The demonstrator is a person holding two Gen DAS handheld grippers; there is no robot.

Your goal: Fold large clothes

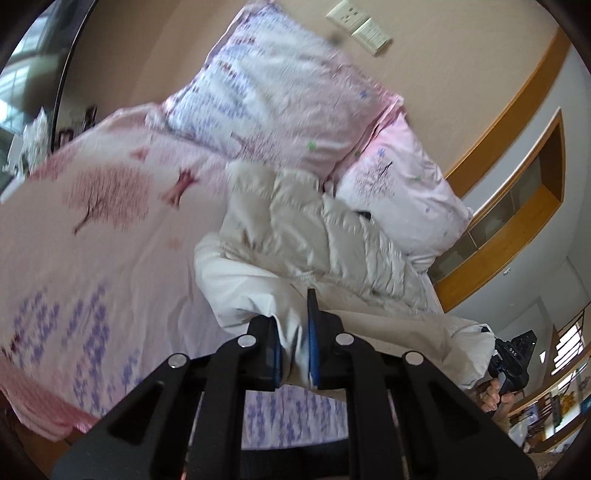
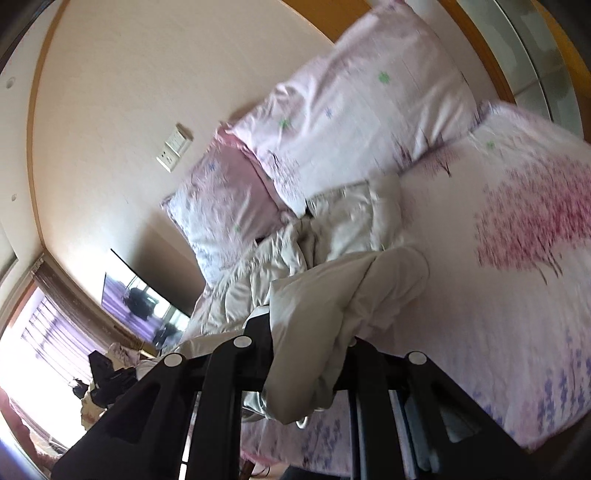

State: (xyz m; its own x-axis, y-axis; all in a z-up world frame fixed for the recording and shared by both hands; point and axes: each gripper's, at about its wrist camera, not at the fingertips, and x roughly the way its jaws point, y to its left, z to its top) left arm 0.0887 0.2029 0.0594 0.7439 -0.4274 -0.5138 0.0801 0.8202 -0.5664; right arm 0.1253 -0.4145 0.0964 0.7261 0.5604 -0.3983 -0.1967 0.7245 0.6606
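A cream quilted puffer jacket (image 1: 317, 229) lies crumpled on the pink flowered bed sheet (image 1: 85, 236), its near hem lifted off the bed. My left gripper (image 1: 294, 332) is shut on a fold of that hem, with pale fabric pinched between the blue pads. In the right wrist view the same jacket (image 2: 332, 229) stretches toward the pillows, and my right gripper (image 2: 306, 332) is shut on another bunch of its edge, which drapes over and hides the fingertips. That right gripper (image 1: 511, 365), with a hand on it, also shows at the jacket's far corner in the left wrist view.
Two flowered pillows (image 1: 280, 92) (image 2: 354, 107) lean on the beige wall at the head of the bed. A wall socket (image 1: 358, 26) sits above them. A wooden-framed niche (image 1: 517, 206) is on one side, a dark screen (image 2: 140, 302) and bright window on the other.
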